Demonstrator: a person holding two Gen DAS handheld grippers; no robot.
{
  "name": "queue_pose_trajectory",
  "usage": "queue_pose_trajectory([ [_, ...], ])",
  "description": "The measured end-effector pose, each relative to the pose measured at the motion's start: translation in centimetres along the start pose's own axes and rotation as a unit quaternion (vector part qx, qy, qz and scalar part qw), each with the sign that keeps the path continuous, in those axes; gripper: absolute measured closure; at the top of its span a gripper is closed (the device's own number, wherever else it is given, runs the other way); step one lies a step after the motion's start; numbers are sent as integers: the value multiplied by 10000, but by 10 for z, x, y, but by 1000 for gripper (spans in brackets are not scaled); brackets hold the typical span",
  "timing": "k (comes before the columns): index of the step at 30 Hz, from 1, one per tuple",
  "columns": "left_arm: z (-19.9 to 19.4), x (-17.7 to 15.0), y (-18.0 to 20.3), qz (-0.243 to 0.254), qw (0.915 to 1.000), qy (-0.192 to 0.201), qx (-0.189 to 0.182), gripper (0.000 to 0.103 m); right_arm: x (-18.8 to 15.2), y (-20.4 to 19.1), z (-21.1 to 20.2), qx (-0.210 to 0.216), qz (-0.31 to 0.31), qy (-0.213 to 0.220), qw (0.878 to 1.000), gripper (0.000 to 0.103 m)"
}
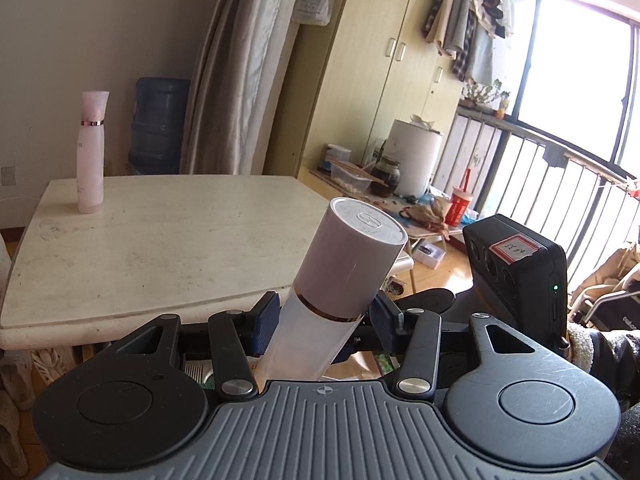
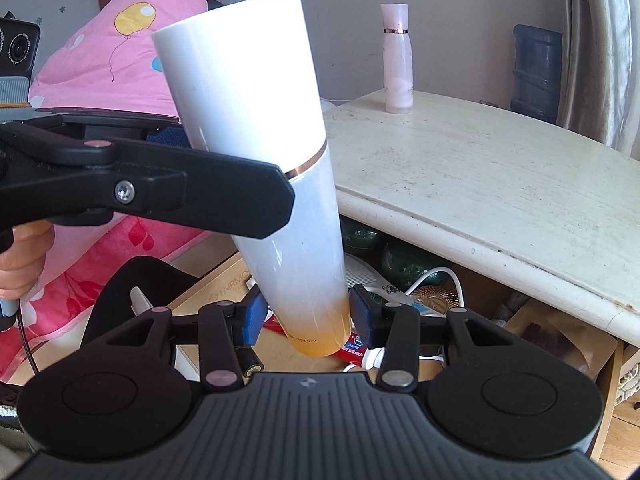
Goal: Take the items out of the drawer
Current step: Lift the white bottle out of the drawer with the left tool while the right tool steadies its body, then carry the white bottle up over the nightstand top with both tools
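A tall bottle [image 1: 348, 256] with a white cap, a gold band and a frosted body leans between my two grippers. My left gripper [image 1: 324, 316] is shut on it just below the band. In the right wrist view one of the left gripper's black fingers [image 2: 200, 188] crosses the bottle [image 2: 256, 120] at that band. My right gripper [image 2: 308, 320] is shut on its orange-tinted base, above the open drawer [image 2: 476, 280]. Inside the drawer lie a red tube [image 2: 354, 350], a white cable [image 2: 436, 274] and a wooden box [image 2: 224, 292].
A pink bottle [image 1: 92, 152] stands upright at the far left corner of the cream table [image 1: 160, 248]. The right gripper's camera housing [image 1: 516, 264] is close on the right. A hand [image 2: 24, 260] and pink bedding [image 2: 112, 52] lie left; a blue water jug [image 1: 158, 120] stands behind the table.
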State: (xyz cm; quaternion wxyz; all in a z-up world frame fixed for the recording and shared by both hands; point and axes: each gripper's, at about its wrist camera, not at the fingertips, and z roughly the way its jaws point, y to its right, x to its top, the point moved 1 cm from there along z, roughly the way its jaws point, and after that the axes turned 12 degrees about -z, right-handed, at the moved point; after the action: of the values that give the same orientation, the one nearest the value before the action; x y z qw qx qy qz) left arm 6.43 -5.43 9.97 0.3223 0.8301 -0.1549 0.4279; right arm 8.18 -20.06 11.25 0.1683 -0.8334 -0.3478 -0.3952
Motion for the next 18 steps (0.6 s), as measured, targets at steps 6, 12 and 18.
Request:
queue_pose_trajectory([
  [6,-1,10,1,32,10000,9,-32,52,10,6,-2,5,9,-22,10000,57],
  [12,-4,24,5,116,9999,65,-48,52,24,14,-3,12,-24,3,10000,57],
  [18,-3,38,12,258,9996,144,-26,53,40,25,-7,59,-19,36,10000,57],
])
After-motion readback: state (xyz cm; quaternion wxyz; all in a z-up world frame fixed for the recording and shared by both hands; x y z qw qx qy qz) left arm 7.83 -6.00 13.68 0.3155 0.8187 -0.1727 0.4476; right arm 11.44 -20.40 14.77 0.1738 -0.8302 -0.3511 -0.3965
